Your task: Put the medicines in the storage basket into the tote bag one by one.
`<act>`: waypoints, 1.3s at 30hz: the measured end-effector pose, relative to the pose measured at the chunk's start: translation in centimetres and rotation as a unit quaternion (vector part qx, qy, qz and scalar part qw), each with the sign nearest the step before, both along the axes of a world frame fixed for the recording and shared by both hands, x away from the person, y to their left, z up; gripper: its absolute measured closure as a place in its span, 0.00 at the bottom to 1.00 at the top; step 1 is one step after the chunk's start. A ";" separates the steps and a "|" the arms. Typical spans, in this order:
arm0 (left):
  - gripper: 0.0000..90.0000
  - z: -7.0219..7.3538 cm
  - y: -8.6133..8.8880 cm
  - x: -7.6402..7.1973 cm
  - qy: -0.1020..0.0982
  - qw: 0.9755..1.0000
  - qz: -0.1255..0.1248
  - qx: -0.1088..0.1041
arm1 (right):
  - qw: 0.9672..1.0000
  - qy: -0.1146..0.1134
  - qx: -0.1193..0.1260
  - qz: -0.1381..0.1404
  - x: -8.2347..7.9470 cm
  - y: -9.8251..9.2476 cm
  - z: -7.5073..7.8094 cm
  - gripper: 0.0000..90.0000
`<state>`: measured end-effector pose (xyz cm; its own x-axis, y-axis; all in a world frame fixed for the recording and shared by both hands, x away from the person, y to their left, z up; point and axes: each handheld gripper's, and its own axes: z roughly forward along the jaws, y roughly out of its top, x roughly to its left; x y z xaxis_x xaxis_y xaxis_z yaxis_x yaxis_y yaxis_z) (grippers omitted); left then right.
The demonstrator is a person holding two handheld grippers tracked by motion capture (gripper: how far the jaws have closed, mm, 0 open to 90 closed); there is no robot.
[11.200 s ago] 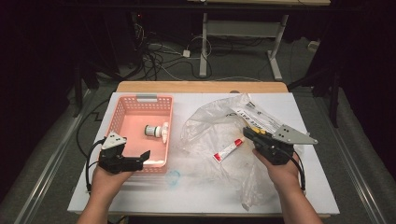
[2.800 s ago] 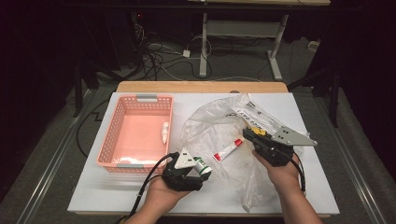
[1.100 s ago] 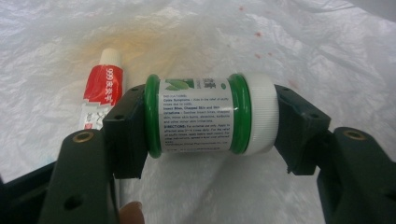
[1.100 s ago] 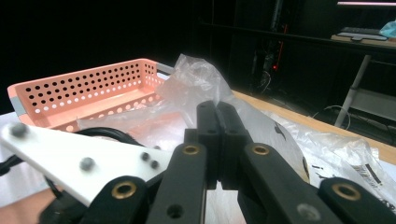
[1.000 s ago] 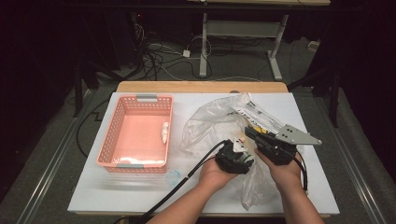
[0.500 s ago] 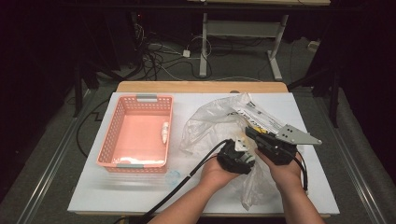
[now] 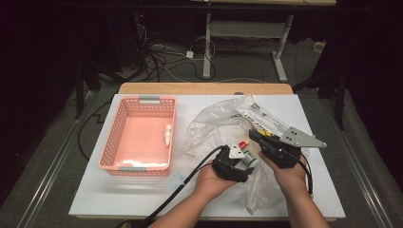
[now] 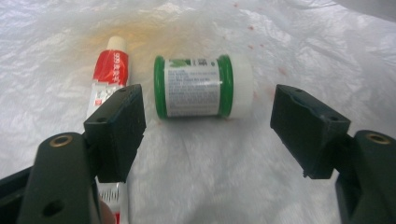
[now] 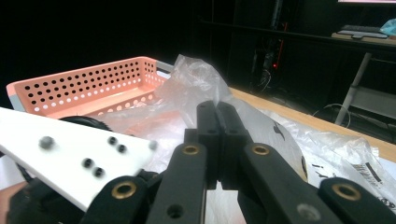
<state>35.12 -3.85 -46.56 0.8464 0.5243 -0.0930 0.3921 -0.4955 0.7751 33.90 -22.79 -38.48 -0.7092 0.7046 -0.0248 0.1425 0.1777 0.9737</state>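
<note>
A small jar (image 8: 203,86) with a white lid and green-edged label lies on its side inside the clear plastic bag (image 7: 209,123). A red-and-white toothpaste tube (image 8: 109,70) lies beside it. My left gripper (image 8: 210,119) is open around the jar; its jaws have just been opening and stand clear of both ends. From above, the left gripper (image 7: 243,159) reaches into the bag's mouth, next to the jar (image 7: 249,160). My right gripper (image 7: 255,136) is shut on the bag's upper edge; its jaws (image 9: 217,109) meet with plastic (image 9: 196,74) rising at the tips.
A pink perforated basket (image 7: 138,164) stands at the left of the white table (image 7: 119,194), with a small white tube (image 7: 167,134) inside. The basket (image 9: 84,79) lies beyond the bag in the right gripper view. A small clear item (image 7: 176,179) lies before the basket.
The left gripper brought the jar from the basket side into the bag and has released it, easing back slightly. The right gripper has held still on the bag.
</note>
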 end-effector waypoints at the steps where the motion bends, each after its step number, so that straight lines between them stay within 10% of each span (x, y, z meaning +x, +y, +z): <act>1: 0.29 0.0 0.3 -0.1 -0.001 1.000 0.002 -0.002 | 1.000 0.001 0.001 -0.001 0.0 0.0 0.0 1.00; 39: 0.00 2.0 9.2 -5.6 0.002 0.999 0.003 -0.048 | 1.000 0.002 -0.008 -0.003 -0.1 0.1 -0.2 1.00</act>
